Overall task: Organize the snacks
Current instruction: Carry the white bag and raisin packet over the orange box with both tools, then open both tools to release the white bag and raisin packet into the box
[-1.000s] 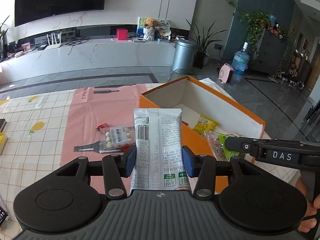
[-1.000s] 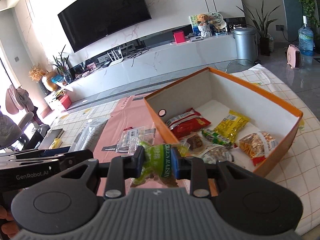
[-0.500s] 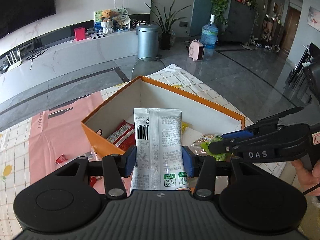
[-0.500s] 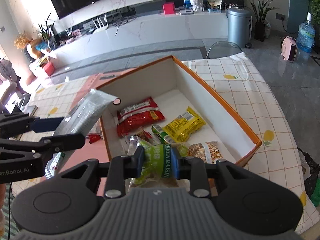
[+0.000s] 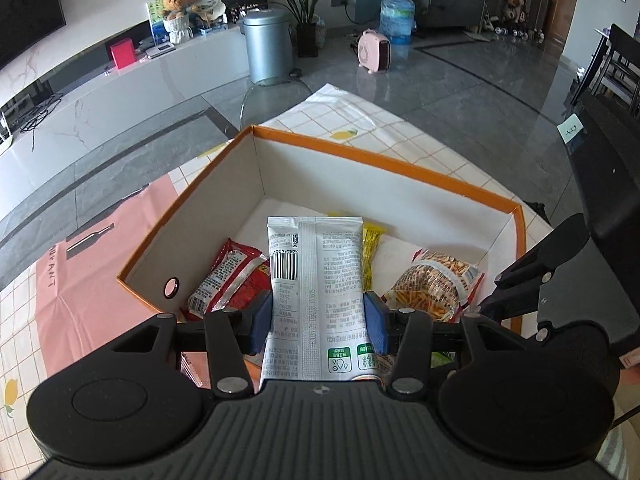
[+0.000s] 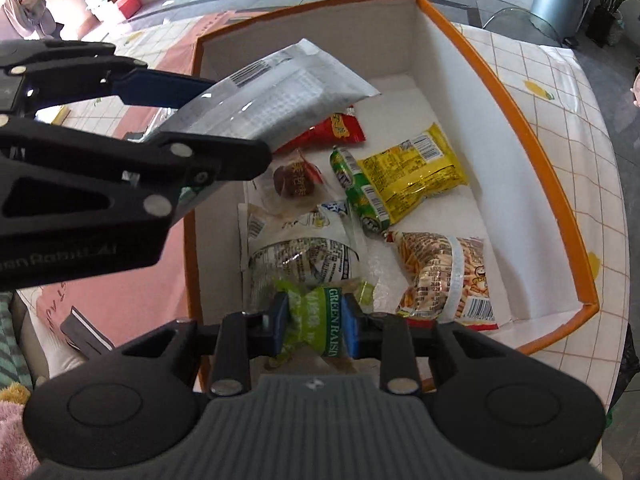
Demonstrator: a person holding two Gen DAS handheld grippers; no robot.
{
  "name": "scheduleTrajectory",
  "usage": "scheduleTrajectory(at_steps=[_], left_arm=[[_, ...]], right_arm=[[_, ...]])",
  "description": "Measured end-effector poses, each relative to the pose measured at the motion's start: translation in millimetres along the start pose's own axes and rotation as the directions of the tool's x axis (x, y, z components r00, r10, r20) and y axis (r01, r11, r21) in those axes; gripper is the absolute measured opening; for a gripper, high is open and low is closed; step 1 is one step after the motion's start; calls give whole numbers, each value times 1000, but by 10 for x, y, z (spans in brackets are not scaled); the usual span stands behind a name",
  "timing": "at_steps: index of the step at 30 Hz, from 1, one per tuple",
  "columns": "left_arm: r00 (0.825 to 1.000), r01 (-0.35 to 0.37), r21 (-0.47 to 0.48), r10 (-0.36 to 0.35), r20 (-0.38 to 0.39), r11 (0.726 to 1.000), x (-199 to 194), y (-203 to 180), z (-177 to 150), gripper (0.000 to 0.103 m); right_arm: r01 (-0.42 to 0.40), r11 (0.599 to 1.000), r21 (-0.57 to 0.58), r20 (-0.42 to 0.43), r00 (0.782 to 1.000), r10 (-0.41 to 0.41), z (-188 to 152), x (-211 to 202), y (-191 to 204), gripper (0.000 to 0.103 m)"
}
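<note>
Above the orange box (image 6: 520, 92), both tongs clamping packets.

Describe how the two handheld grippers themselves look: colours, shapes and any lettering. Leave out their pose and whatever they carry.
Both are matte black plastic. The left gripper and right gripper each have blue finger pads, angular linkage bars with silver round rivets, two round discs and a ribbed grey base. The left gripper's side bears pale lettering that looks like "GenRobot.AI". No cables or sleeves are visible.
</note>
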State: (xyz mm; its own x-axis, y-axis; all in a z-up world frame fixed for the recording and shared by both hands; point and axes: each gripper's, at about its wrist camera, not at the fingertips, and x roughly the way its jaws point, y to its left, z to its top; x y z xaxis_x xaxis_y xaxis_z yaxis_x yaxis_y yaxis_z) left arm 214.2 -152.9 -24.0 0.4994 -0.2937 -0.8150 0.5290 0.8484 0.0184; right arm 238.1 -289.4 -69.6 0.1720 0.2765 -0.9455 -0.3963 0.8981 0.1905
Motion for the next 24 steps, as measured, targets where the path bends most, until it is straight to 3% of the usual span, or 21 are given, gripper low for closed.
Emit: scheduleTrajectory(at_steps=[3,7,9,13,19,24], left_arm=[[1000,2,16,-1,-21,1000,90,2,11,55],[999,4,32,-3,-40,999,188,32,45,55],[999,5,37,-3,-42,999,229,53,71,55],[999,0,44,2,-43,999,367,77,163,55],[998,-3,52,7,-69,999,656,73,280,55],[992,-22,100,34,-123,995,876,9,240,55]], right_arm=[[52,998,-21,-42,998,-53,4,129,-13,25],[27,999,26,-40,999,-26,14,163,-158,26],[4,999,49,-20,1000,-3,49,100,-230,27],[28,998,57,44,999,-31,130,-70,-296,37],[67,995,73,65,995,-72,239,-74,-414,37],[37,993,115,75,996,-45,282,7,-507,37]])
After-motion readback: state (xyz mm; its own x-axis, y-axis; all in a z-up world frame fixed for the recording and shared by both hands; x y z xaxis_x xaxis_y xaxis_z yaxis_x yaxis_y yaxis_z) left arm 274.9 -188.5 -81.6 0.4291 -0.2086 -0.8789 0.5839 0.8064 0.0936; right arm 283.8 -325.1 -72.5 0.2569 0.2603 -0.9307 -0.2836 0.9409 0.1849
